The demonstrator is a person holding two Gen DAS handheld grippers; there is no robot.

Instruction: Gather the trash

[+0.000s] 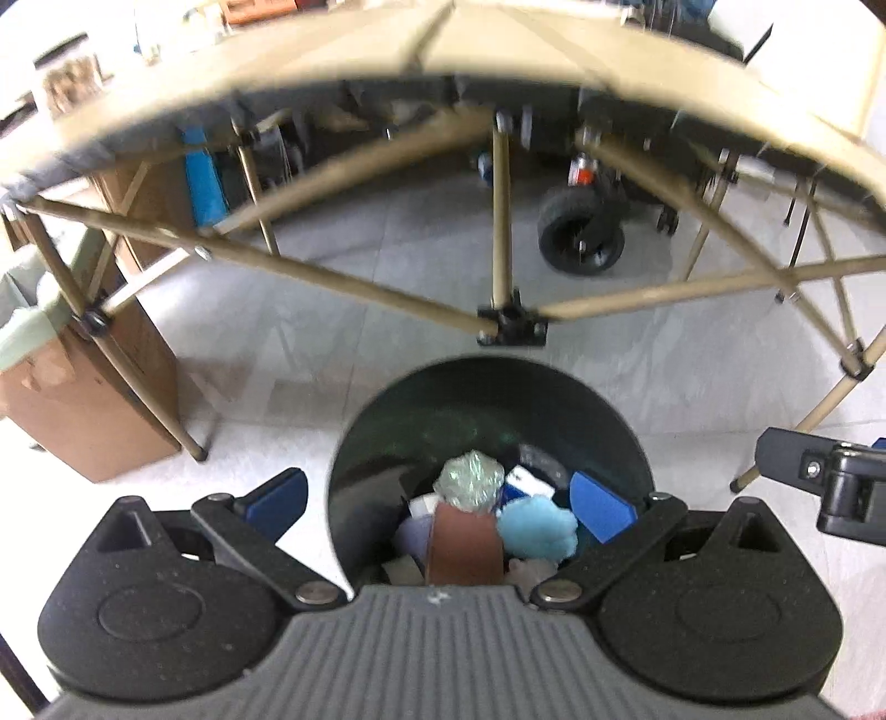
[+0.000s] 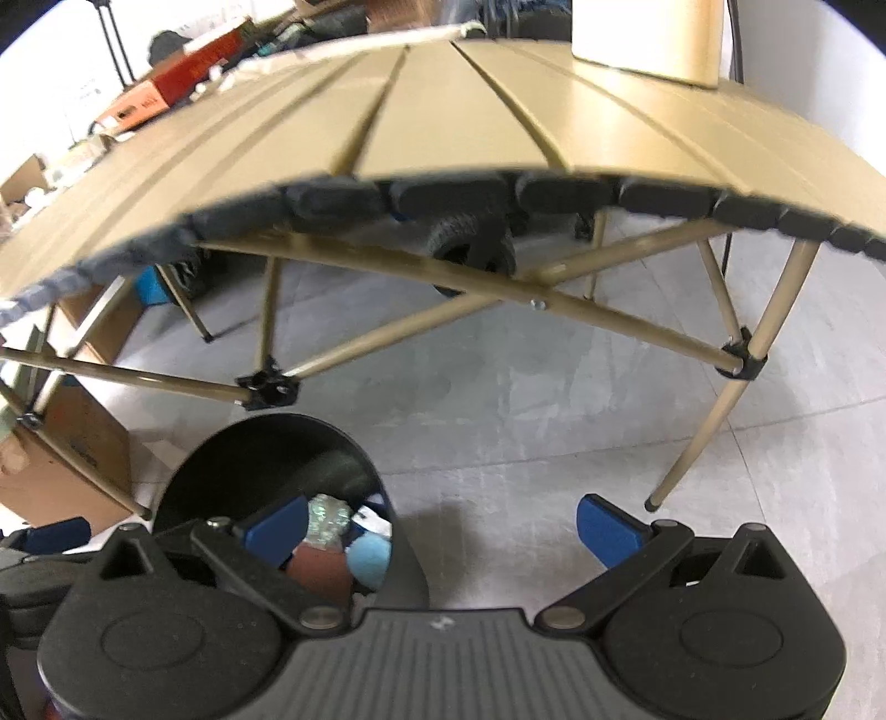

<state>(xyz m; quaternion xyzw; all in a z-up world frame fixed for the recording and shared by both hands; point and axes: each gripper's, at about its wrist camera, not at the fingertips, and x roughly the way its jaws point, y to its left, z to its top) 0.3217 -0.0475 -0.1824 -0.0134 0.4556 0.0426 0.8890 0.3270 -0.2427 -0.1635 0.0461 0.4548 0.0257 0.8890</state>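
Grey floor tiles (image 1: 387,310) fill the lower part of both views, and on them, just in front of the folding worktop (image 2: 443,127), stands a dark round trash bin (image 1: 487,399). This bin is the landmark for everything below.

Inside the bin several pieces of trash lie together: a crumpled shiny foil ball (image 1: 470,479), a light blue fluffy lump (image 1: 534,526) just beside it, a brown piece (image 1: 465,545) nearer to the camera, and something white and blue (image 1: 529,482) behind. They touch one another and cover the bottom of the bin.

Directly above the bin hangs the left hand-held gripper (image 1: 440,501), with its blue fingers (image 1: 277,498) spread wide on either side of the opening and nothing between them; it is released. The right hand-held gripper (image 2: 443,529) is beside the bin, over bare floor, and it is also released and empty.

My judgement is that the task is well advanced. The trash in the bin suggests that several pieces are collected. On the worktop behind the bin I see only a tan box (image 2: 648,39), and no loose trash on its visible part or on the floor around the bin. Cluttered boxes (image 2: 183,83) stand far behind the bin, but I cannot tell if they count. What is left, if anything, lies outside these views.
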